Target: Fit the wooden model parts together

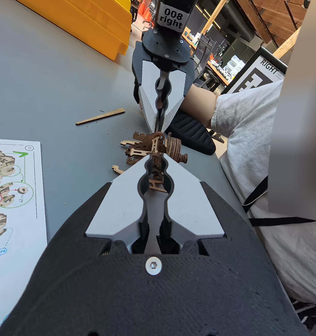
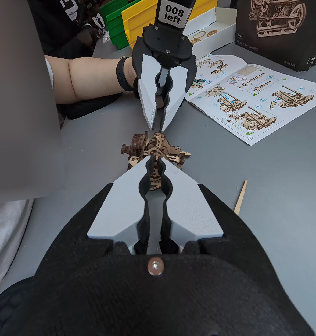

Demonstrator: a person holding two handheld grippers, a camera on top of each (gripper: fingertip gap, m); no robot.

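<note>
Left wrist view shows two grippers meeting over one wooden model (image 1: 153,148) on the grey table (image 1: 62,91). The left gripper (image 1: 155,156) is pinched on the model's near side, and the right gripper (image 1: 158,130) is pinched on its top from the far side. One loose wooden strip (image 1: 100,116) lies well apart to the left. One instruction booklet (image 1: 17,200) is cut off by the left edge, and one yellow bin (image 1: 84,23) sits behind. The model's lower half is hidden behind the left gripper's fingers (image 1: 121,200). In the right wrist view the table edge runs just beside the person's forearm (image 2: 91,78); bare table lies between the model and the booklet.
</note>
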